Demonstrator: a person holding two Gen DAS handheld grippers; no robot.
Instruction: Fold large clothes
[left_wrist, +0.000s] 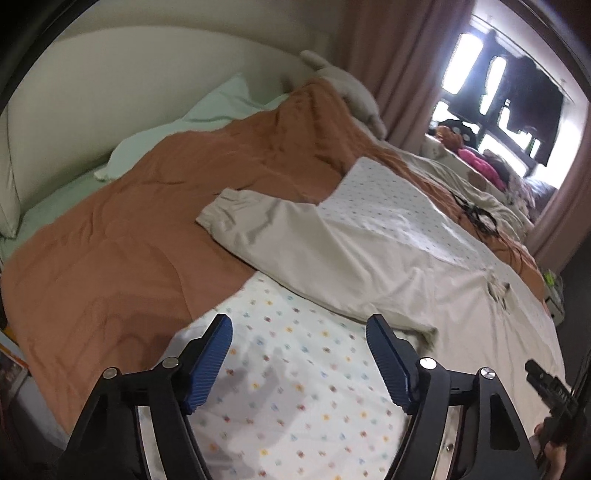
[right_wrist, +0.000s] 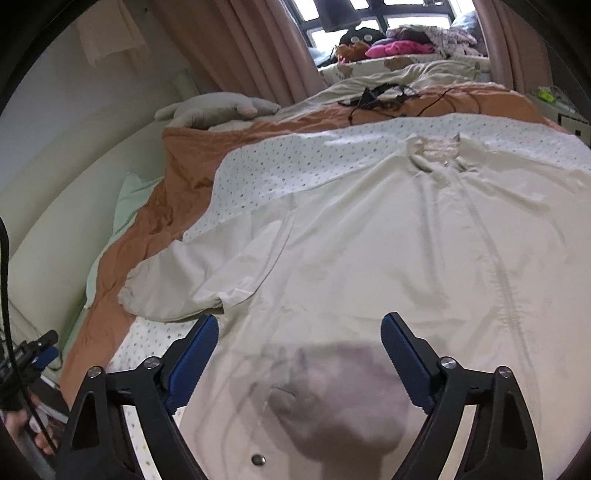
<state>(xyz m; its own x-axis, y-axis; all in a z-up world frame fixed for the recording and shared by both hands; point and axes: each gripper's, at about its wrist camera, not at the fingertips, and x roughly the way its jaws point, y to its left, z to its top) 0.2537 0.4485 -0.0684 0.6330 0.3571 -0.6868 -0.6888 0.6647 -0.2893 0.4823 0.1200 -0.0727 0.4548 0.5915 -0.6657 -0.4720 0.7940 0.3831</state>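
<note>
Both claws, left gripper (left_wrist: 299, 363) and right gripper (right_wrist: 299, 363), hang spread and empty over your thin, limp cream button-front jacket (right_wrist: 369, 236), flat ahead of them; pinch its hem edge beneath your right claw.

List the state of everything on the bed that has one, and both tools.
Cream jacket: spread flat, not yet folded.
Jacket sleeve: stretched out sideways, unfolded.
Dotted sheet: laid flat under the jacket.
Orange duvet: spread, rumpled.
Black cable: lying loose on the duvet.
Left tool: open, empty, over the dotted sheet.
Right tool: open, empty, over the jacket's hem.
</note>
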